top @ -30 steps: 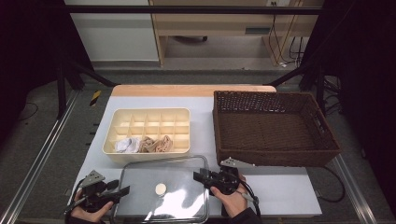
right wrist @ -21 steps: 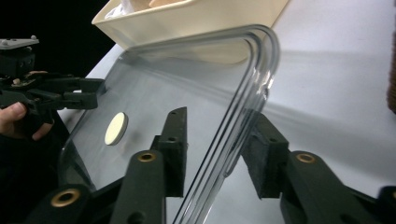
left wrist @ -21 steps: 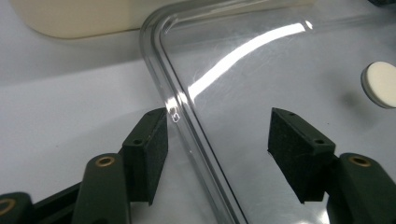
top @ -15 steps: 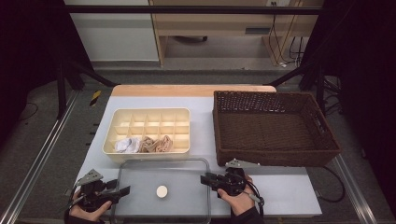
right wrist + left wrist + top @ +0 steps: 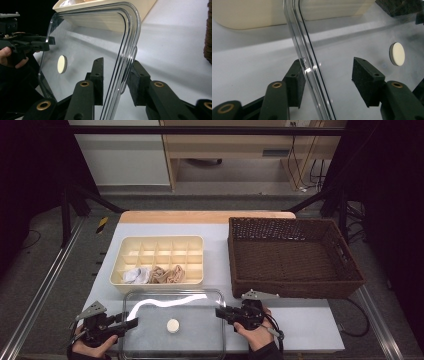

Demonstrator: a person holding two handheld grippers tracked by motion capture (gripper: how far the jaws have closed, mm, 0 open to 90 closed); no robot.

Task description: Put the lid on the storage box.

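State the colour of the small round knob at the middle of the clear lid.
Cream knob on the clear lid; clearest in the left gripper view.

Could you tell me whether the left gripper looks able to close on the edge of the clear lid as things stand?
Probably yes: the left gripper already has the clear lid's rim between its open jaws, one pad touching it, and nothing else sits in that gap.

Light from above falls on the pale bench point(image 5: 320, 335), with dark surroundings. A white glare streak crosses the clear lid point(image 5: 200, 340). Near claw parts and the tray point(image 5: 249, 12) look blurred.
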